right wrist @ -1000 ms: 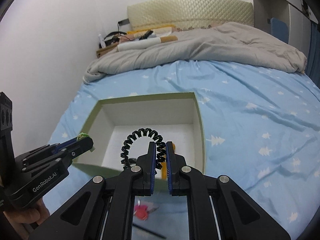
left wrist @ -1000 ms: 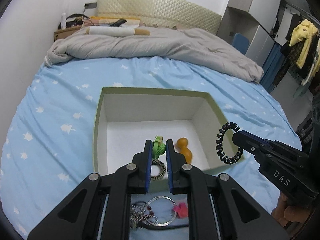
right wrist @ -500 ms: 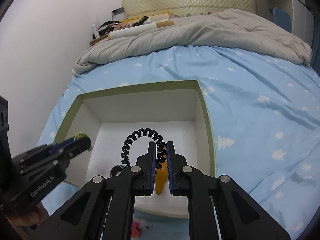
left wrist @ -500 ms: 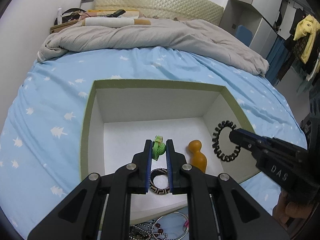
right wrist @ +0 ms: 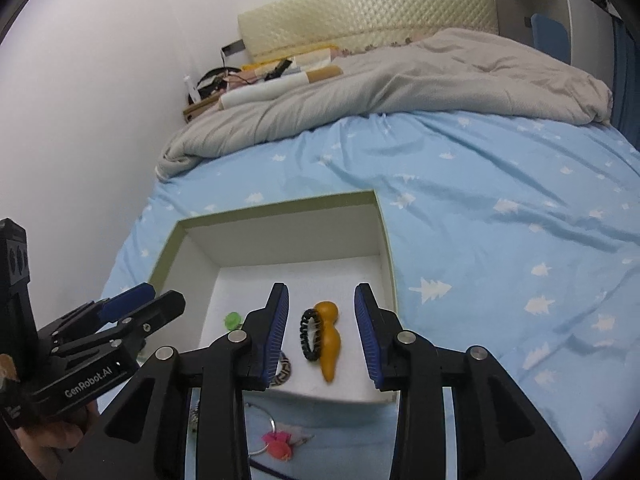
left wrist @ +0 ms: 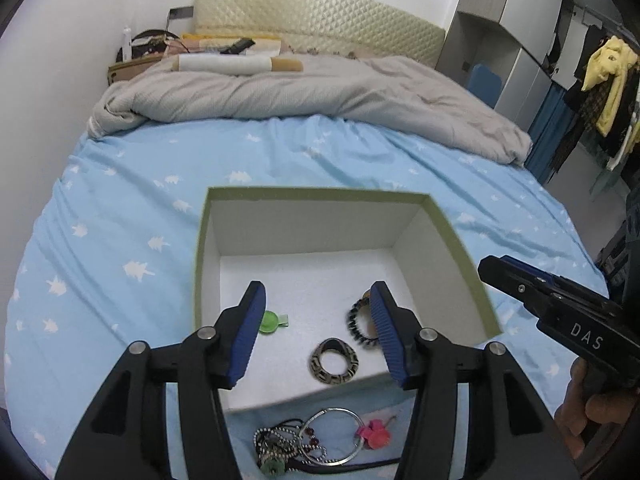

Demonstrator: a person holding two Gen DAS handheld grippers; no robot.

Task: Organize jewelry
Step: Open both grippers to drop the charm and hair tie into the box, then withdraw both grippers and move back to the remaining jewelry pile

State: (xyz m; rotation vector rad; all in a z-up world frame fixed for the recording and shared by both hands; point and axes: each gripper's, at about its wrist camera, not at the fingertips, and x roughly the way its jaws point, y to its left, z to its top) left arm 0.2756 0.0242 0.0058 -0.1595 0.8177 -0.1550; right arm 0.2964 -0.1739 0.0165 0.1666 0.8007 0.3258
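A white box with a green rim [left wrist: 316, 192] [right wrist: 280, 205] sits on the blue bed. Inside lie a green clip [left wrist: 272, 321] [right wrist: 232, 320], a patterned ring [left wrist: 333, 366], a black coil hair tie [left wrist: 358, 326] [right wrist: 310, 334] and an orange gourd-shaped piece [right wrist: 329, 340]. My left gripper [left wrist: 316, 332] is open and empty above the box's near side. My right gripper [right wrist: 322, 330] is open and empty above the hair tie and gourd. A tangle of necklaces, a large hoop and a pink charm [left wrist: 316, 442] lies on the sheet in front of the box.
A grey duvet [left wrist: 304, 92] is bunched across the far half of the bed, with clutter at the headboard. A wardrobe and hanging clothes [left wrist: 608, 68] stand to the right. The wall runs along the bed's left side.
Both grippers have opened. The green clip dropped from the left gripper and the black hair tie from the right; both now lie in the box. Both grippers drew back a little.
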